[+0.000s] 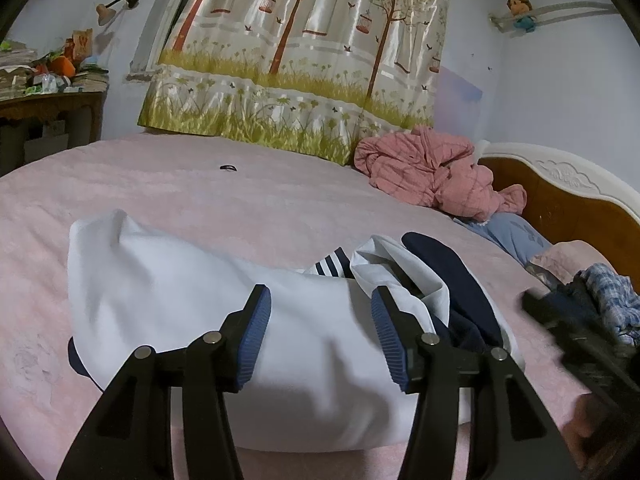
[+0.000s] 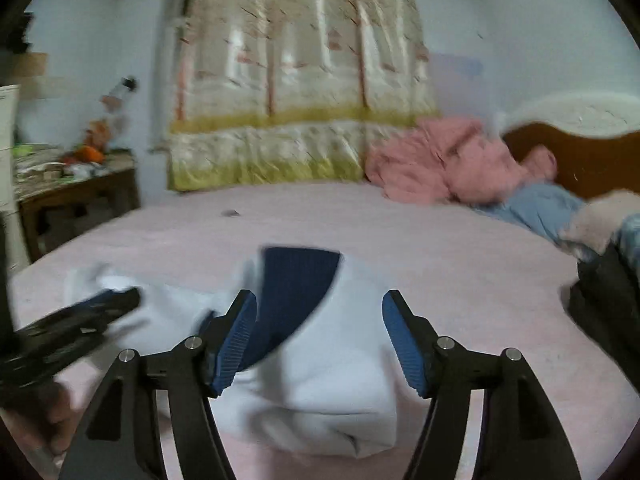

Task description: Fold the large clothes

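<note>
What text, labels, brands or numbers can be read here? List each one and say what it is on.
None can be read.
Orange packet on the cluttered side table: it carries some print, too small and blurred to read.
White and navy garment on the bed: stripes only, no lettering visible.
Curtain: pictures of trees, birds and cages, no words.

Both wrist cameras sit low and close over the pink bed (image 1: 240,200), facing the tree-print curtain (image 1: 304,48); both share the white-and-navy garment (image 2: 328,360), curtain and headboard (image 2: 580,160)
</note>
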`<state>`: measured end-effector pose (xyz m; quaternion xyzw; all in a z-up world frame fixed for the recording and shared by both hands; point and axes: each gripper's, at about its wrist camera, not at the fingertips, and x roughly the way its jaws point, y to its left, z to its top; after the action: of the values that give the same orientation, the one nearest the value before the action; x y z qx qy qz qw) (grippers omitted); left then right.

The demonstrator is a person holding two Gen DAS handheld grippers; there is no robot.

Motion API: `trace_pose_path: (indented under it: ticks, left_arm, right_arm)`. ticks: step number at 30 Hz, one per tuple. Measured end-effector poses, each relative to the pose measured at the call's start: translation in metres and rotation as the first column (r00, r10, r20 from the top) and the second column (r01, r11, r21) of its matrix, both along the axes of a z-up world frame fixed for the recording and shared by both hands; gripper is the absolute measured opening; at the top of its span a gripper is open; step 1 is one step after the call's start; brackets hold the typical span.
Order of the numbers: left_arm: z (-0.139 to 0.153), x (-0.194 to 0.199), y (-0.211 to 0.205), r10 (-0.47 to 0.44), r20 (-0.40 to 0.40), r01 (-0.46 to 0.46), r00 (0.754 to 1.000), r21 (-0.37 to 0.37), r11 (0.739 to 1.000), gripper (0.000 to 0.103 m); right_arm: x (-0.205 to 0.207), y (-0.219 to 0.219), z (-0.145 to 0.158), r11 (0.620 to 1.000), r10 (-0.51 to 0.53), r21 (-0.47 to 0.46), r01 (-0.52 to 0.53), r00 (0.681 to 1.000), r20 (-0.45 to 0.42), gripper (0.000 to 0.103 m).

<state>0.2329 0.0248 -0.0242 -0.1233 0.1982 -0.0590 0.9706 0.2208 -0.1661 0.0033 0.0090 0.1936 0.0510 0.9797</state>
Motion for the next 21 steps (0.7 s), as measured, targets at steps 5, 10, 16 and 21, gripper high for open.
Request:
trace_pose_path:
  ticks: [5,10,16,21]
  left_arm:
    - [0.003,-0.002,-0.005,-0.017,0.019,0.017,1.000,0.003,1.000,0.056]
    - [0.007,-0.010,-0.026,-0.179,0.068,0.177,0.982,0.027,0.984,0.054]
    - [0.009,-0.004,-0.062,-0.364,0.047,0.362,0.930,0.038,0.931,0.016]
    - [-0.004,0.024,-0.079,-0.326,-0.092,0.334,0.941,0.088,0.938,0.049]
  right_arm:
    - [0.037,0.003,-0.034,0.996,0.082,0.034,-0.077,0.973,-0.217,0.068]
    - [0.016,-0.013,-0.029,0.979,0.172,0.135,-0.150,0.971,-0.164,0.066]
    - [0.011,-0.056,-0.020,0.969,0.045,0.245,-0.021,0.995,-0.091,0.058]
    - [0.024,-0.062,-0.026,0.958,0.064,0.285,-0.021,0.987,-0.144,0.058]
